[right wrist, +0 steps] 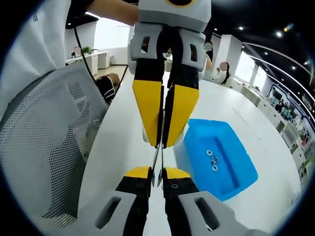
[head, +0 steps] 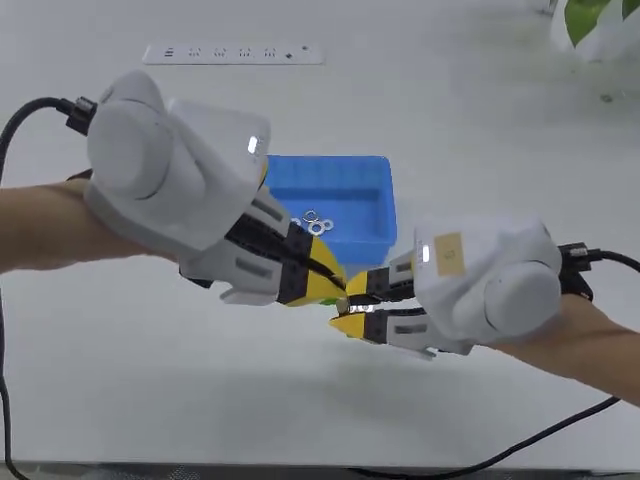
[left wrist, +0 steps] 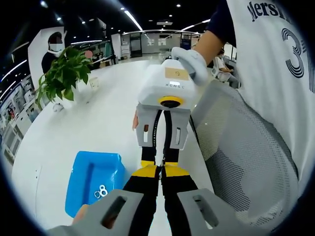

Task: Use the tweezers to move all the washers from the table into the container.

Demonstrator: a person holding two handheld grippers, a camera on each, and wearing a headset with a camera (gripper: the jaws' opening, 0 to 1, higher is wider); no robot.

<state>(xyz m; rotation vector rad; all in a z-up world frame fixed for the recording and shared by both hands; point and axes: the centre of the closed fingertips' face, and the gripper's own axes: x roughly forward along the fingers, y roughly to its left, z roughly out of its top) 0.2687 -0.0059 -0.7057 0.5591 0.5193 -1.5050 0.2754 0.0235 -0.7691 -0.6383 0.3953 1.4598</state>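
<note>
A blue container [head: 375, 195] stands on the white table [head: 200, 380], with washers [head: 315, 224] lying in it. Just in front of it my two grippers meet tip to tip. The left gripper [head: 335, 285] reaches in from the left and the right gripper [head: 350, 312] from the right. Thin metal tweezers [right wrist: 158, 160] run between them, pinched between the left gripper's yellow fingers [right wrist: 147, 110] and reaching down into the right gripper [right wrist: 157, 176]. Both jaw pairs stand closed on the tweezers. The container [right wrist: 221, 157] lies to the right in the right gripper view, and the washers [right wrist: 213, 161] rest on its floor.
A white power strip [head: 233, 53] lies at the table's far edge and a green plant [head: 590, 25] stands at the far right. Black cables [head: 520, 450] trail from both grippers. A mesh chair back [left wrist: 246, 147] is beside the table.
</note>
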